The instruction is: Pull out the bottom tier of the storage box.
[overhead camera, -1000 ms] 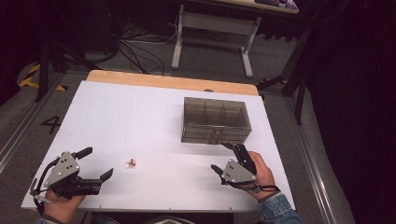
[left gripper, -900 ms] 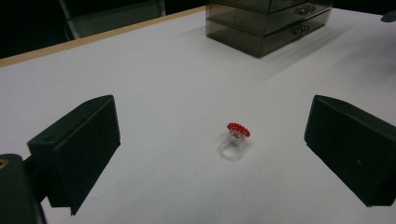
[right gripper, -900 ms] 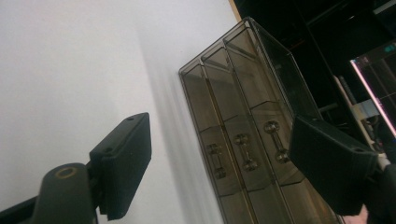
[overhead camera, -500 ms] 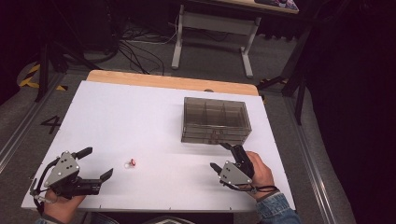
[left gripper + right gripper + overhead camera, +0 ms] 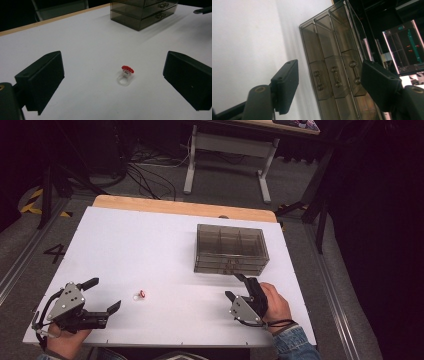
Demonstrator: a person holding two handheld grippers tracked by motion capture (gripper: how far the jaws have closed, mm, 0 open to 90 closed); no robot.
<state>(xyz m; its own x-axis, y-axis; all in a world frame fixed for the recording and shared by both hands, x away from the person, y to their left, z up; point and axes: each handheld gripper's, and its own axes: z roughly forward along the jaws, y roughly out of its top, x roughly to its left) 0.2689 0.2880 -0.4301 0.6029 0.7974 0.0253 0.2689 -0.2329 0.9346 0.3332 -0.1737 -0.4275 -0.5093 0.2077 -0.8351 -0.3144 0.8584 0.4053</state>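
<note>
Left hand-held gripper [image 5: 102, 295] sits low at the near left of the white worktop [image 5: 150, 245], jaws spread wide, holding nothing. A clear ring with a red top [image 5: 125, 74] lies on the worktop between and just beyond its jaws. Right hand-held gripper [image 5: 236, 286] is also spread and empty, near the drawer box [image 5: 230, 249], facing its three handles [image 5: 334, 76].

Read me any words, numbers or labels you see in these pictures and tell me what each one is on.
"4": a dark numeral on the grey floor just off the table's left edge, in the high view.
The lit screen far behind the drawer box in the right gripper view shows coloured marks too small to read.
Drawer box, ring and grippers: no readable text.
</note>
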